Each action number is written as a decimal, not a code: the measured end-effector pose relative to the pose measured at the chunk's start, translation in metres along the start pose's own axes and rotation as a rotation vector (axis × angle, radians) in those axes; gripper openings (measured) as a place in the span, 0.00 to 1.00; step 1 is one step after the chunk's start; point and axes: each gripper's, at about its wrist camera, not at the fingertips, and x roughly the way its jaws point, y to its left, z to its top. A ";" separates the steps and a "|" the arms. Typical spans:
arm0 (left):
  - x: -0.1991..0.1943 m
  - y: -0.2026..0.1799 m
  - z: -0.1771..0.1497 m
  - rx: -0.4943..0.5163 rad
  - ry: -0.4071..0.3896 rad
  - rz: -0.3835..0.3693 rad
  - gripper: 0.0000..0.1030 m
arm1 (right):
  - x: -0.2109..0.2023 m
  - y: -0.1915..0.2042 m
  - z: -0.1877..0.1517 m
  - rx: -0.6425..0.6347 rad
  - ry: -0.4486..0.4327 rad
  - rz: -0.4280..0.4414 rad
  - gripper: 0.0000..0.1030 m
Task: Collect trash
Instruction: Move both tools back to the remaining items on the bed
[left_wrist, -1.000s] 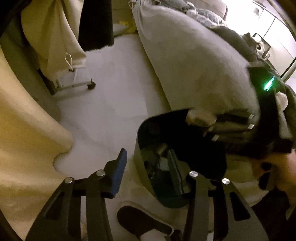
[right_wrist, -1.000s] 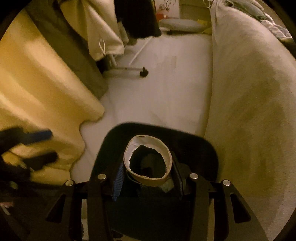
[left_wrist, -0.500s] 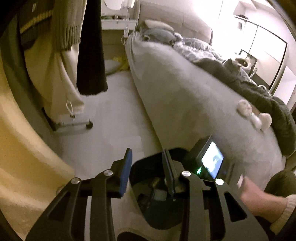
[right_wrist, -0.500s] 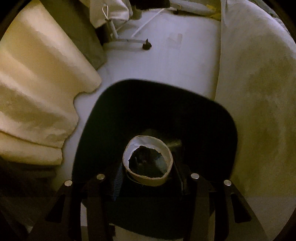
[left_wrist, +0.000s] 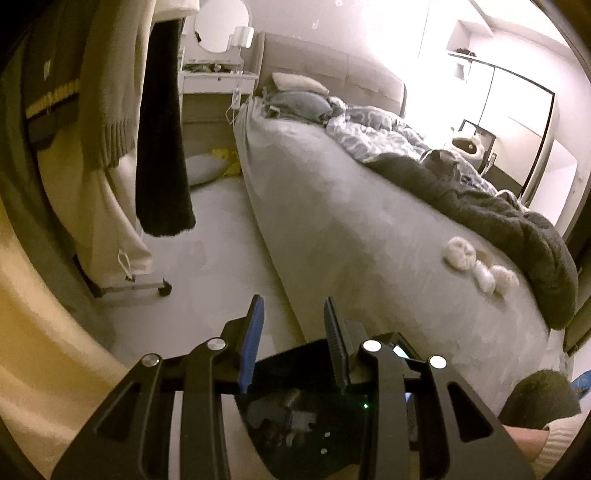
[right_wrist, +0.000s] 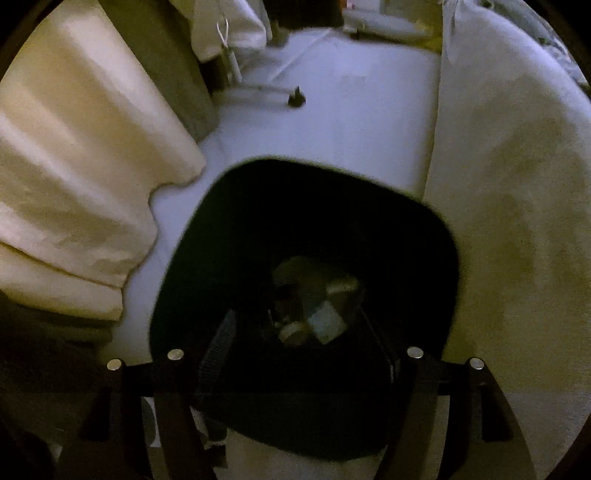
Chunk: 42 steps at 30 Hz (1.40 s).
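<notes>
The cup that sat between the right gripper's (right_wrist: 299, 332) fingers half a second ago is gone from them; the jaws have just been opening and now stand wide apart with nothing between, directly over the black bin (right_wrist: 417, 236). Pale trash (right_wrist: 314, 306) lies in the bottom of the bin, dim and jumbled, so which piece is the cup cannot be told. The left gripper (left_wrist: 293, 321) has risen and tipped up, so its view now takes in the whole bed (left_wrist: 369, 229) instead of mostly floor; its jaws have narrowed to a small gap and hold nothing, hanging above the bin's near rim (left_wrist: 295, 354). The bin stands on the pale floor (right_wrist: 369, 122) between a cream curtain (right_wrist: 74, 158) and the side of the bed. On the bed, near a dark blanket (left_wrist: 517, 225), lie three white crumpled wads (left_wrist: 480, 266), close together. A sleeve (left_wrist: 561, 432) shows at the lower right of the left view.
</notes>
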 end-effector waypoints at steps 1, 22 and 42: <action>-0.001 -0.003 0.004 0.002 -0.010 -0.001 0.35 | -0.007 -0.001 0.001 0.000 -0.023 -0.002 0.67; 0.011 -0.058 0.037 0.030 -0.064 -0.097 0.47 | -0.154 -0.076 -0.012 0.000 -0.338 -0.095 0.74; 0.060 -0.126 0.040 0.024 -0.017 -0.194 0.69 | -0.223 -0.173 -0.059 0.071 -0.426 -0.180 0.76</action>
